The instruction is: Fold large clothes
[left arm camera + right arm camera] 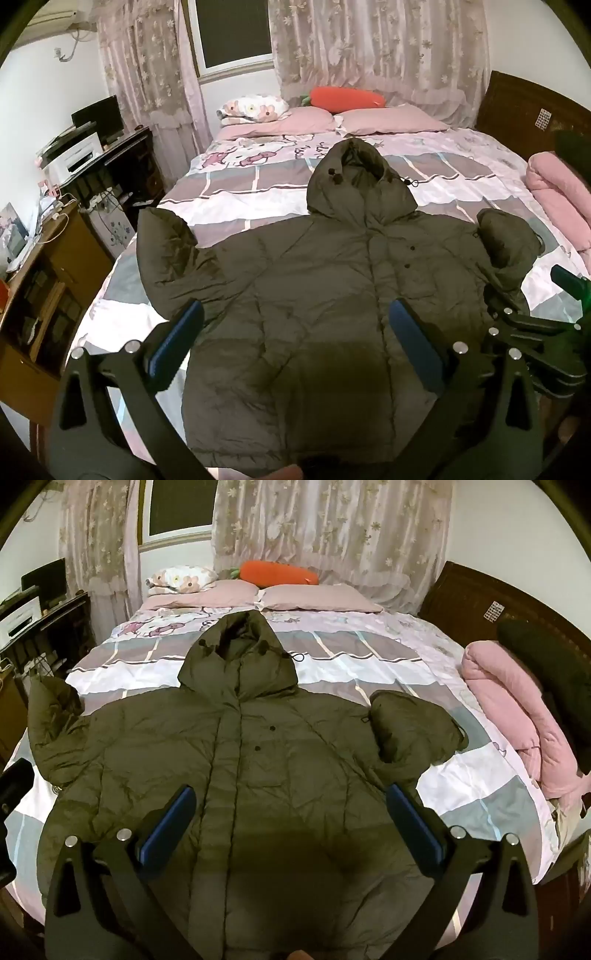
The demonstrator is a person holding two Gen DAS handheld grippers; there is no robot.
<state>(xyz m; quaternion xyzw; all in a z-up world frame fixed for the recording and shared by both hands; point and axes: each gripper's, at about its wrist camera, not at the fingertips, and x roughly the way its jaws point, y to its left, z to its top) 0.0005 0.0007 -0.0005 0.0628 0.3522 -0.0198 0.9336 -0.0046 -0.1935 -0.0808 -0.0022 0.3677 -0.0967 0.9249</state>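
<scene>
1. Hand-held grippers. I hold my left hand-held gripper (295, 332) and my right hand-held gripper (291, 808) above the near end of the bed, each with its fingers spread wide apart and nothing between them. Neither touches cloth.

2. Task item. Directly below and ahead of both hand-held grippers, the padded jacket (258, 775) lies flat on the bed (480, 786), front side up, closed down the middle, hem nearest me. Its body fills the span between the fingers of each hand-held gripper.

3. Sleeves. Ahead and outward of my left hand-held gripper, the left sleeve (166, 251) angles away. Ahead and outward of my right hand-held gripper, the right sleeve (410, 727) lies bunched back on itself.

4. Hood. Farthest ahead, the hood (240, 657) points toward the pillows (317, 598).

5. Handling estimate. The jacket looks puffy, light and soft, with a smooth shell that may slip; trapped air will likely make folds spring back. I judge the best holds to be thin edges: a cuff, a shoulder seam, or a hem corner, not the thick quilted middle. Press each fold flat afterward.
</scene>
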